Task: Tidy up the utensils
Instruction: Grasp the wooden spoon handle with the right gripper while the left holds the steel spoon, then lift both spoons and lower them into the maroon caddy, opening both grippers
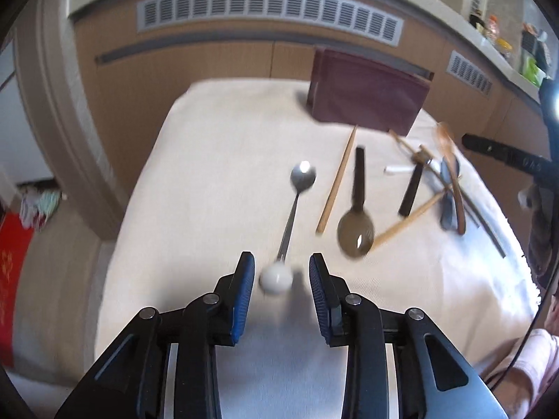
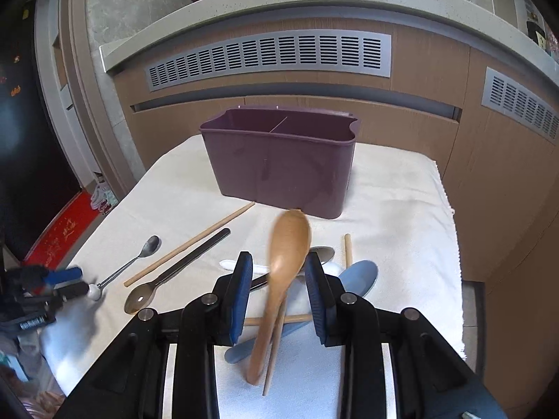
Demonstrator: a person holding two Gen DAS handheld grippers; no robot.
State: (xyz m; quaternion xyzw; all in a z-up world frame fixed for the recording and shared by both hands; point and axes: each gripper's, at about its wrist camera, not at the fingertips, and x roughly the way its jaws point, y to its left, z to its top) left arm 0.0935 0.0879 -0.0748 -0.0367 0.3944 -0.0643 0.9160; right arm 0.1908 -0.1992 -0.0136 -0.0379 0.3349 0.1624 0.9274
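My left gripper [image 1: 279,262] is open around the white ball end [image 1: 276,277] of a metal spoon [image 1: 303,174] that lies on the cloth; the ball sits near the left pad, with a gap on the right. My right gripper [image 2: 279,262] is shut on a wooden spoon [image 2: 290,241], which hangs blurred above the other utensils, bowl forward, handle toward the camera. The purple divided caddy [image 2: 279,171] stands upright beyond it. A black-handled spoon [image 2: 174,272] and a wooden chopstick [image 2: 188,244] lie on the cloth between the two grippers. The left gripper [image 2: 75,281] also shows at the right wrist view's left edge.
A blue spoon [image 2: 360,276], more chopsticks and a small white piece [image 2: 227,263] lie crossed under the right gripper. The white cloth [image 2: 401,209] covers a small table with edges close on both sides. Wooden cabinets with vents [image 2: 269,56] stand behind. A person's sleeve [image 1: 538,349] is at the right.
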